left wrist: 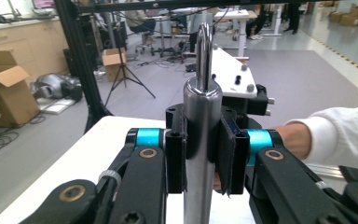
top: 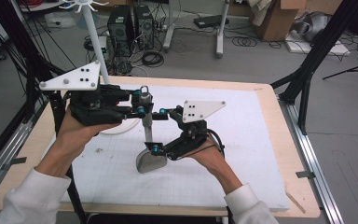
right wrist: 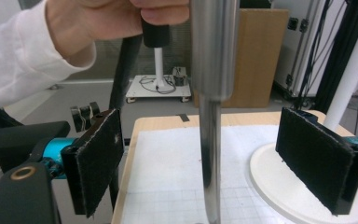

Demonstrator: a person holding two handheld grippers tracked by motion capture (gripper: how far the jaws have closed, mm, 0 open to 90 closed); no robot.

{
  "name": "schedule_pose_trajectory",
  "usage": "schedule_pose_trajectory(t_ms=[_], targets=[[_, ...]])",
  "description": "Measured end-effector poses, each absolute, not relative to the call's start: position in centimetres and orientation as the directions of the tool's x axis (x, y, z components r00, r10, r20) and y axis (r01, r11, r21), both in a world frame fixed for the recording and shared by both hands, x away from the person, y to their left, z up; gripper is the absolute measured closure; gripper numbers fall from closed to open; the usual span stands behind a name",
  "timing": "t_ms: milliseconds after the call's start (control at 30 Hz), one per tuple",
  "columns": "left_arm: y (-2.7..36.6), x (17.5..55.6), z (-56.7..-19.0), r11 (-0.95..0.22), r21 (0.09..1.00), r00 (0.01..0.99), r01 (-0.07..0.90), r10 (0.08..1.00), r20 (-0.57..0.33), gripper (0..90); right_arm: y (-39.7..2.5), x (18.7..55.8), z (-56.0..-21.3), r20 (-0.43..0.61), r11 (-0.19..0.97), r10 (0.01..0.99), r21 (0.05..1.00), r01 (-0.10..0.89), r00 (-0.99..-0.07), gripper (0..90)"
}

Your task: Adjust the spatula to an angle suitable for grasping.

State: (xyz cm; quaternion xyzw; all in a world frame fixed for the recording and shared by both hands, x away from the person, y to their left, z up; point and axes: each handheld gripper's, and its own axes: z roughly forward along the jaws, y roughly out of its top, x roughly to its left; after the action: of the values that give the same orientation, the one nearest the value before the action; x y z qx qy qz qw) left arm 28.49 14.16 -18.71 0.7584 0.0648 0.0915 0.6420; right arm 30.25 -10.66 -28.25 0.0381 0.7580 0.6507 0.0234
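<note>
While the steel spatula is held upright over the desk, its thick round handle is clamped between the pads of the left gripper, just under the hanging loop at the top. Nothing is seen crowding the loop above those fingers. The right gripper is set lower, its fingers spread wide and nothing gripped; the thin shank of the spatula is seen midway between them, with open room on both sides. Below these fingers the blade rests on the white mat. A white round base lies just behind the right-hand pad in the right gripper view, well inside the mat's edges.
</note>
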Motion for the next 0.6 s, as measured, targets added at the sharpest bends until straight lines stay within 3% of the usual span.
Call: schedule_pose_trajectory(t_ms=[367,567,600], targets=[[14.0,28.5,-18.7,-0.155,0.988,0.982,-0.027,0.178,0.055,75.3,-10.8,30.2,-27.4,0.015,0.123,0.037,0.992,0.019,-0.999,15.4],[13.9,28.4,-18.8,-0.159,0.987,0.986,-0.028,0.157,0.053,75.3,-11.1,30.2,-27.0,0.007,0.095,0.013,0.995,0.008,-1.000,24.8],[13.9,28.4,-18.8,-0.163,0.986,0.986,-0.028,0.157,0.054,75.3,-11.1,30.2,-26.9,0.009,0.096,0.007,0.995,0.009,-1.000,31.7]])
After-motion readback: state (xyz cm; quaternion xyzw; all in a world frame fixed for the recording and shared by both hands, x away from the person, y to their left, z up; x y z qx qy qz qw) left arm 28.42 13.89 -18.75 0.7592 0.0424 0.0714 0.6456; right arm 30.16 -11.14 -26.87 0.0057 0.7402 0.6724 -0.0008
